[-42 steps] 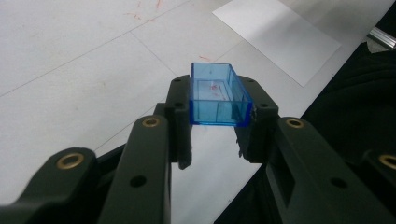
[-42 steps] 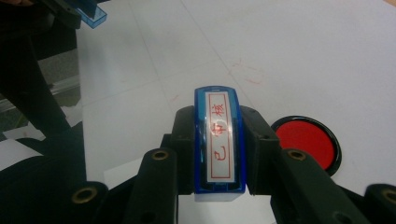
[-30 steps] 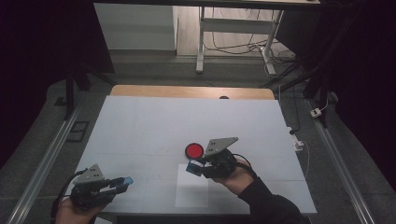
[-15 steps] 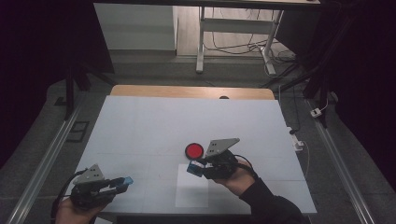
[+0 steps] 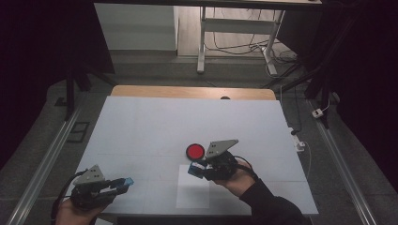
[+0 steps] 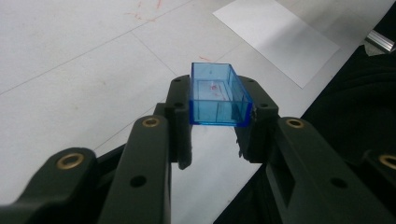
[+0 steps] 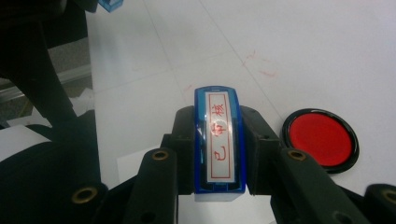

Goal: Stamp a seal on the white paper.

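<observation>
Our left gripper (image 6: pixel 219 140) is clamped on the clear blue cap (image 6: pixel 218 95), held above the table (image 5: pixel 141 131) near its front left corner. Our right gripper (image 7: pixel 217 154) clamps the blue stamp (image 7: pixel 219 140) over the sheet of paper (image 5: pixel 192 194), just beside the red ink pad (image 7: pixel 321 139).

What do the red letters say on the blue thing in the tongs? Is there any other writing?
"已审核": red Chinese characters in a red frame on the white label of the blue stamp, held in the right tongs.
Clear blue cap in the left tongs: faint red marks show through it, too blurred to read.
Red ink pad: no writing.
</observation>
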